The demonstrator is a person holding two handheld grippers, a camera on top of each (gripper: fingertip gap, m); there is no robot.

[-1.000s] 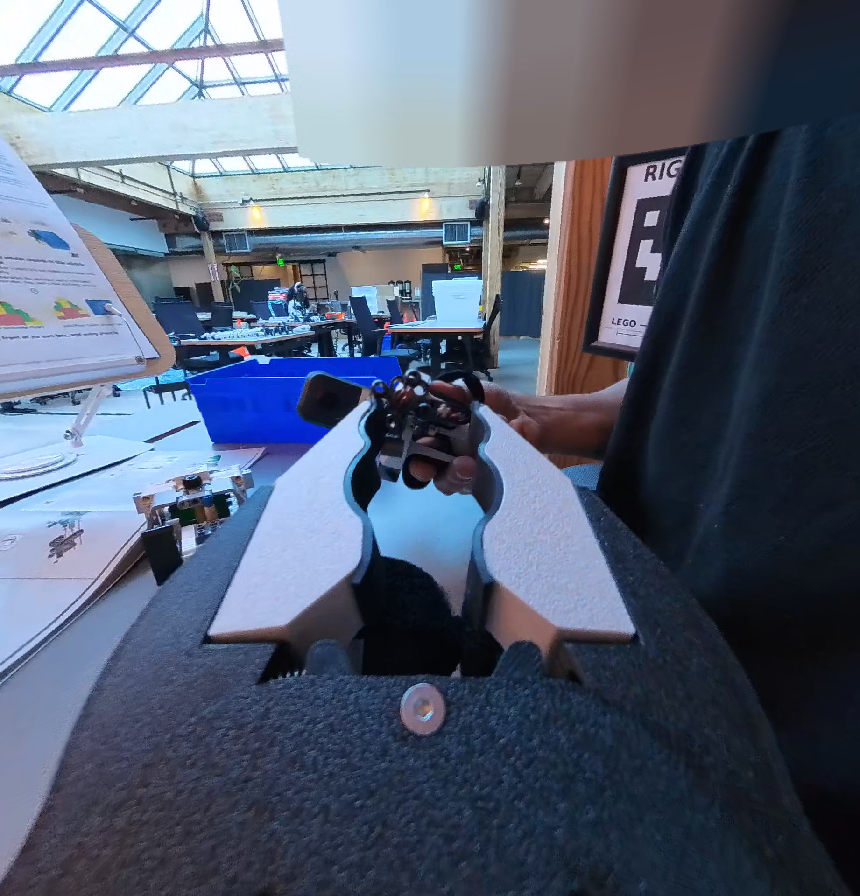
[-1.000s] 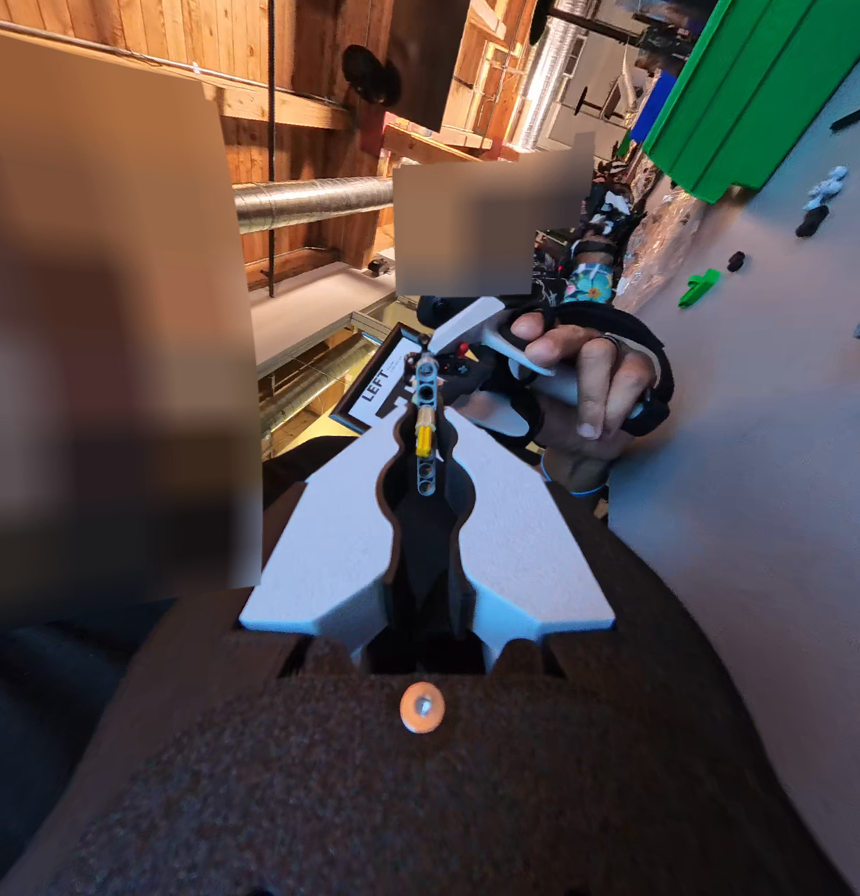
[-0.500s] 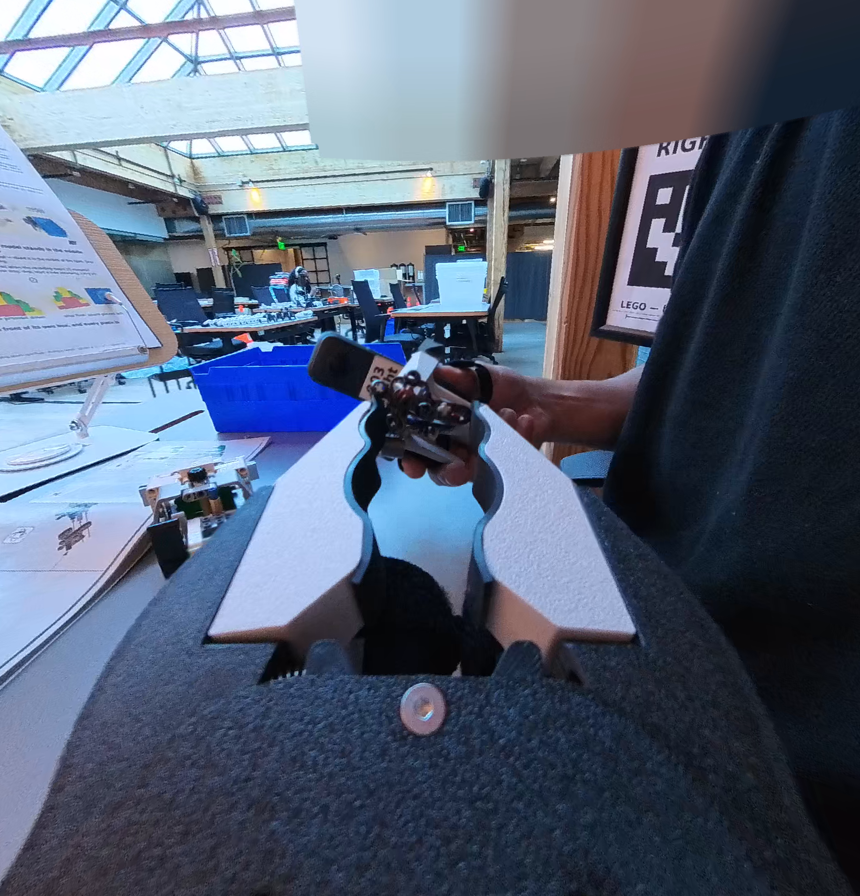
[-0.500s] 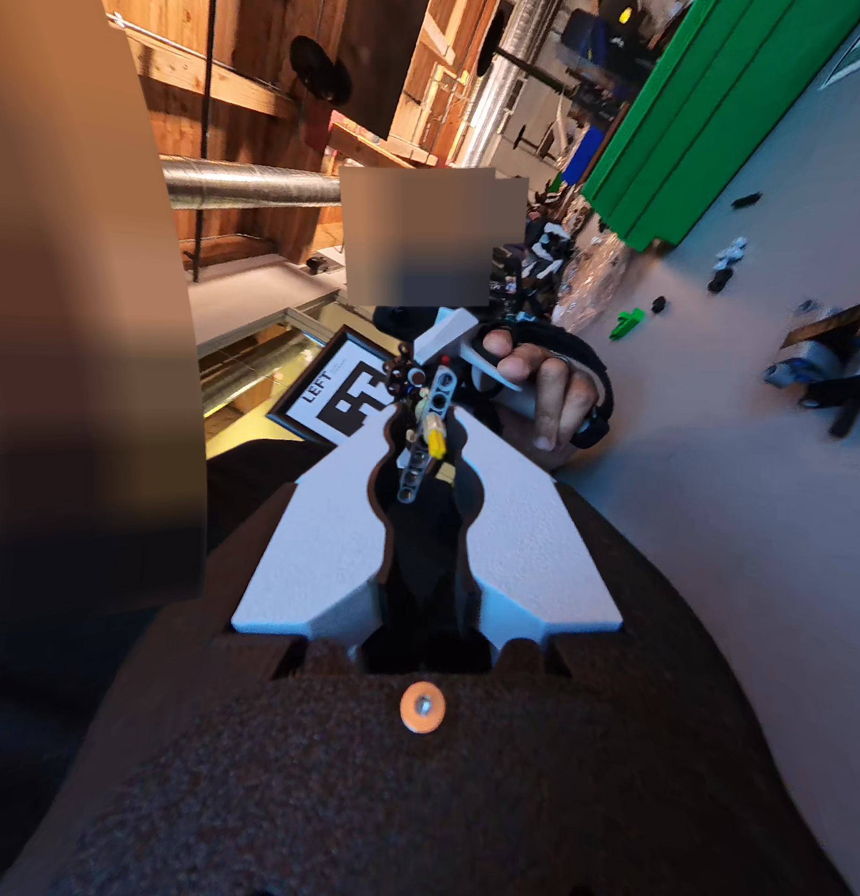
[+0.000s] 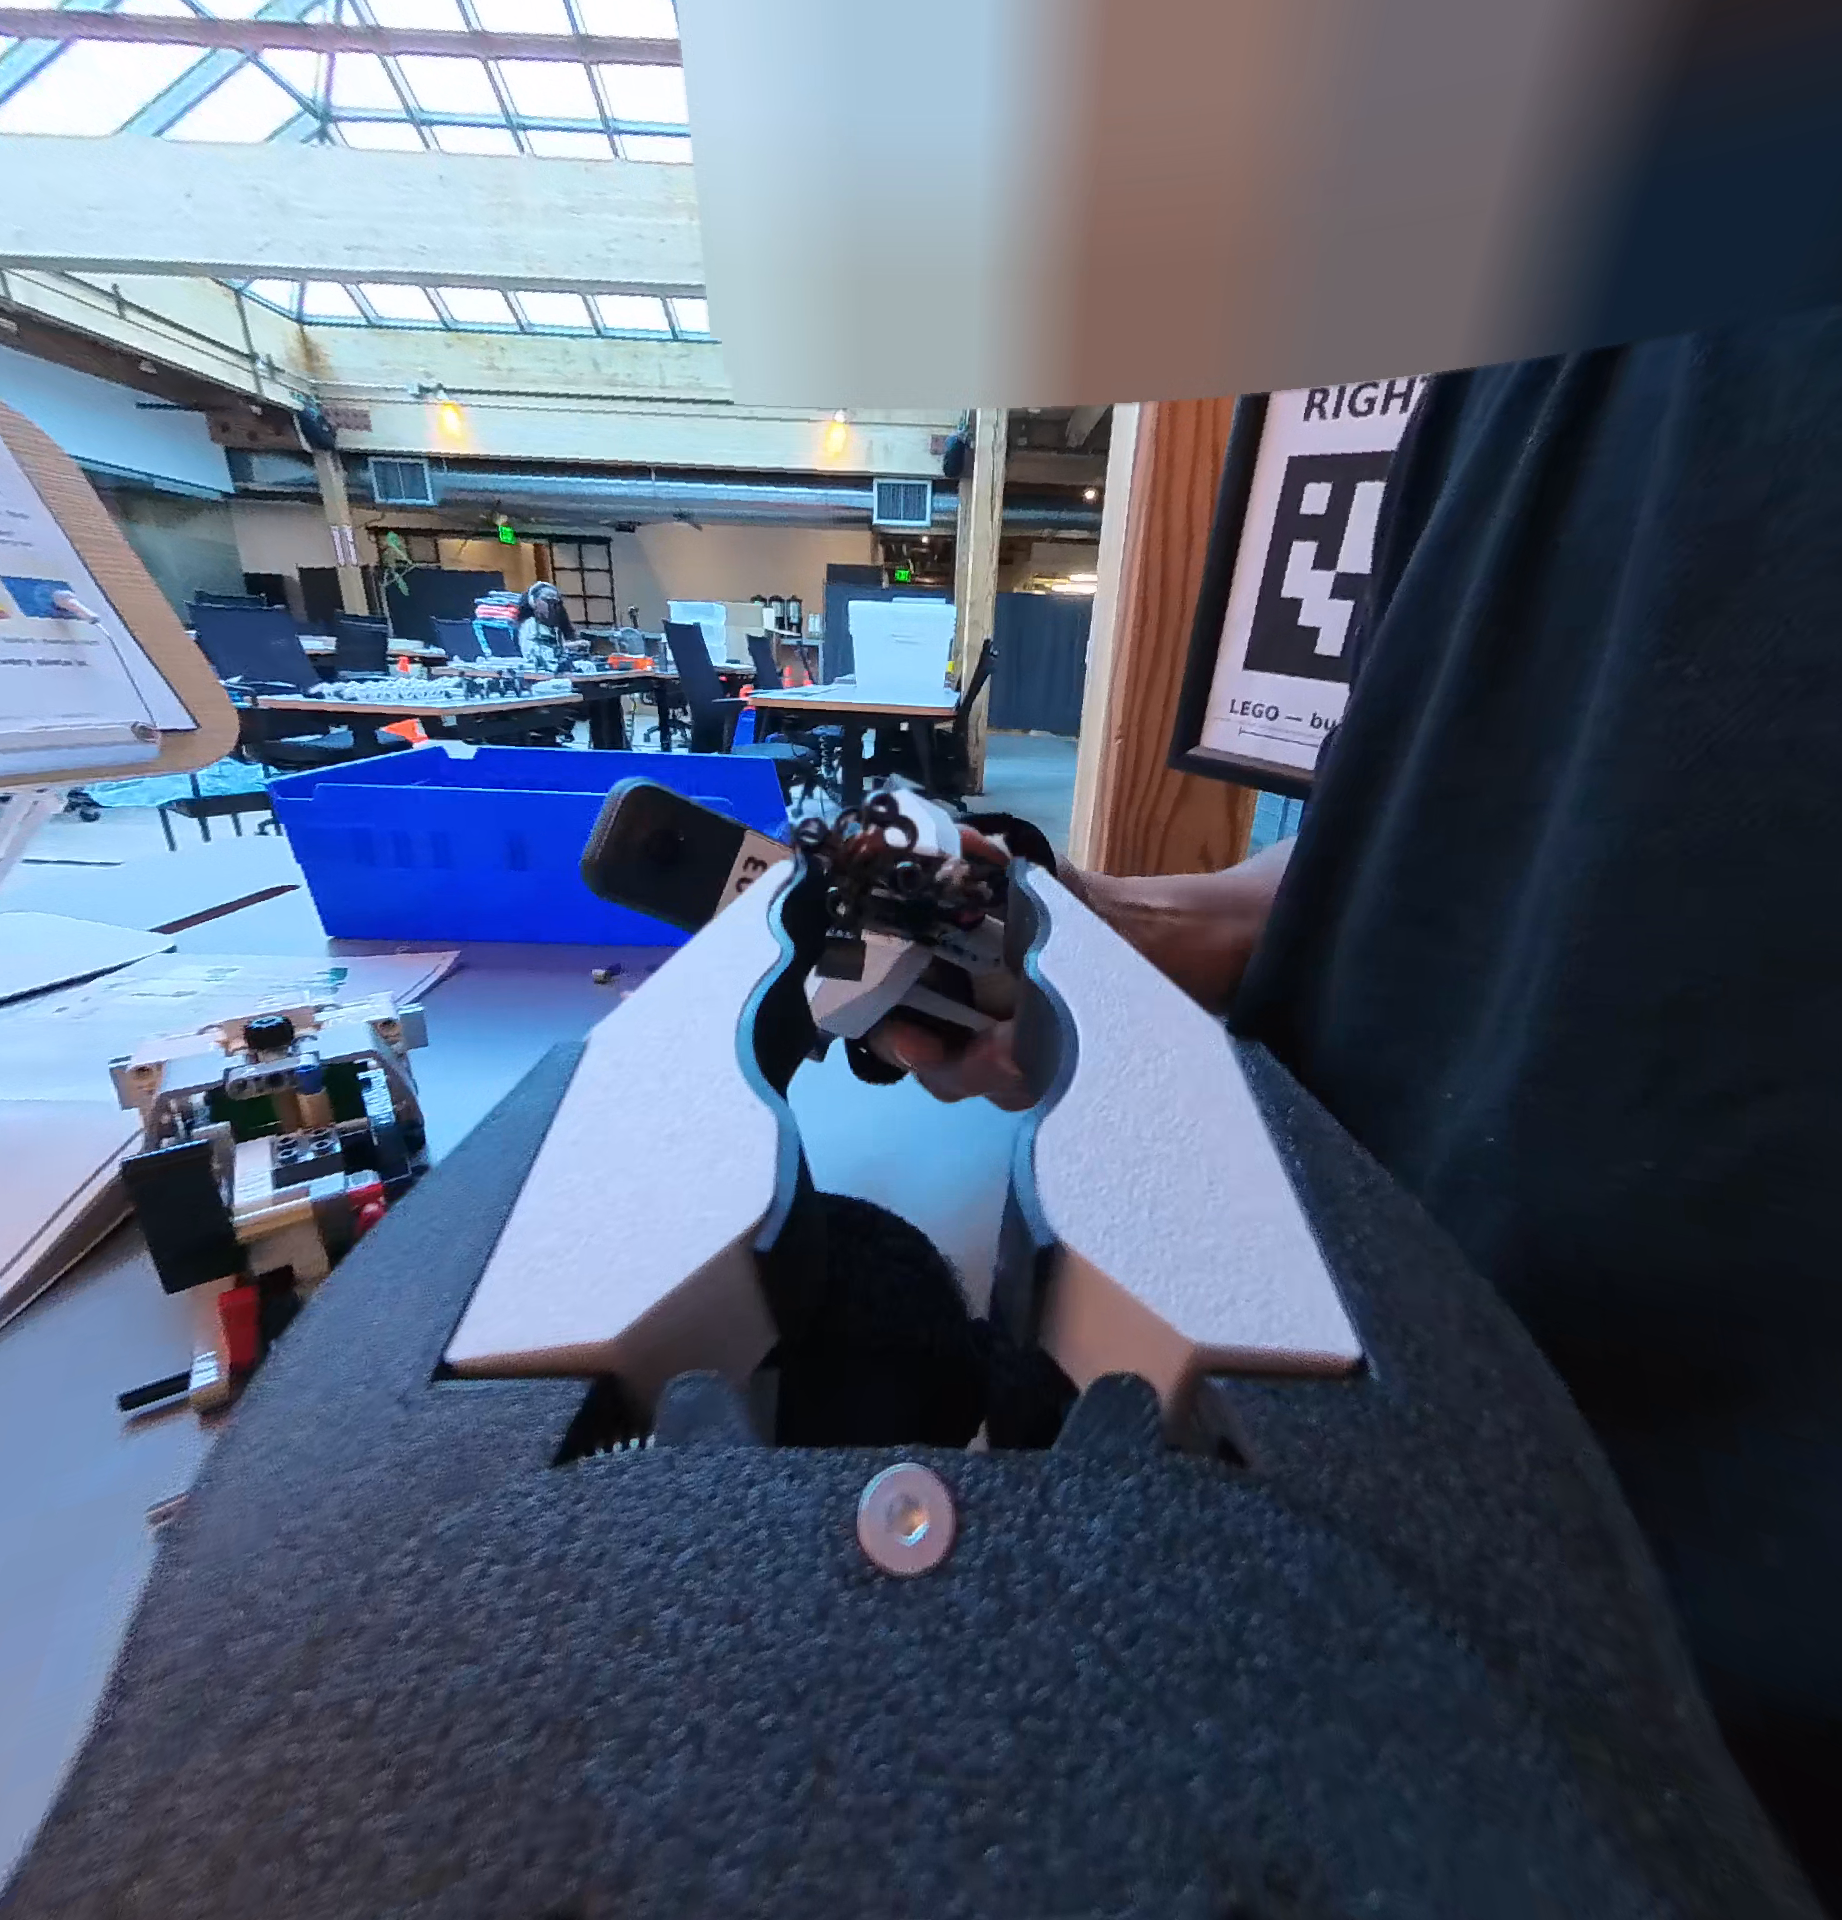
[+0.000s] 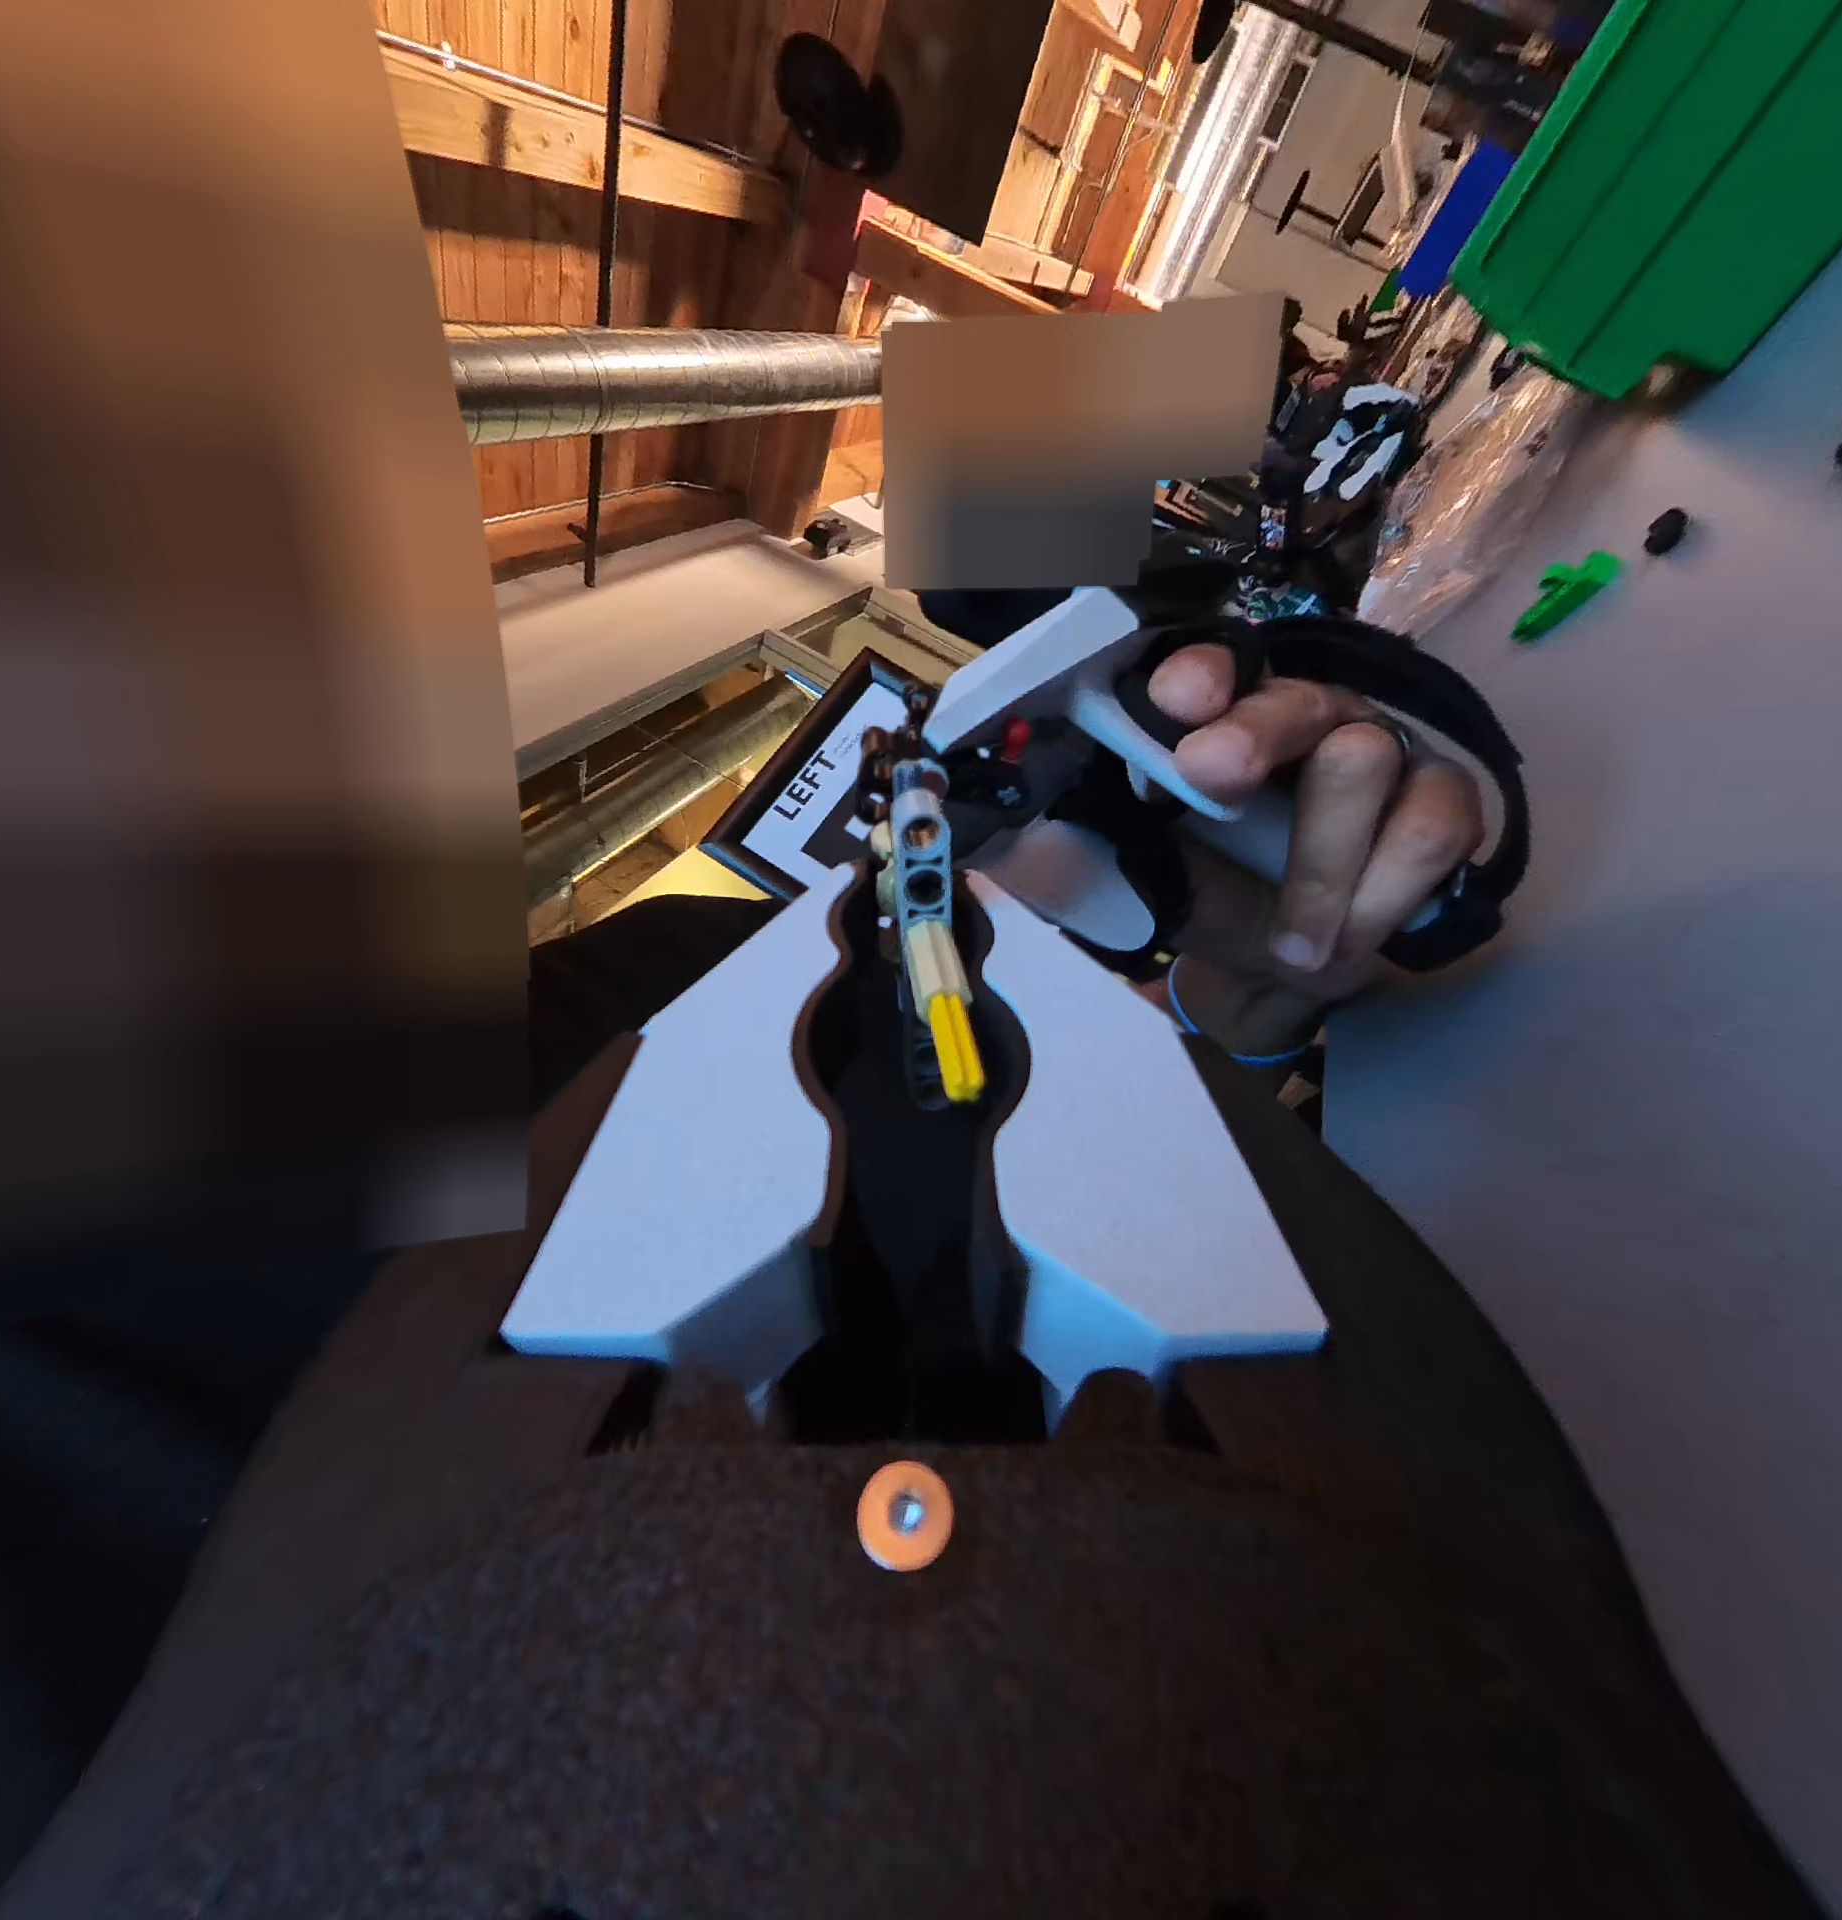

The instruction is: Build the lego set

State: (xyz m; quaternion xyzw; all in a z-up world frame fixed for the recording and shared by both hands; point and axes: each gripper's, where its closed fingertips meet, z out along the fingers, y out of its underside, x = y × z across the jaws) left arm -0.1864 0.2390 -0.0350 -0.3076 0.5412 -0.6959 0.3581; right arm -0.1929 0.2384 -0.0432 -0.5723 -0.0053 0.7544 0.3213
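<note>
Both grippers meeting mid-air.
Right gripper (image 6: pixel 922 914) pinching grey holed beam with yellow axle (image 6: pixel 927 935); left gripper (image 5: pixel 901 914) clamping dark linked lego cluster (image 5: pixel 896 883).

Lettered marker cards (image 5: pixel 1301 582), instruction sheet (image 5: pixel 23 623).

Right gripper (image 6: pixel 922 914): clamps grey lego beam (image 6: pixel 922 883) with yellow axle (image 6: pixel 955 1044)
Left gripper (image 6: pixel 901 769): just beyond, hand-held
Green bin (image 6: pixel 1665 187): upper right
</note>
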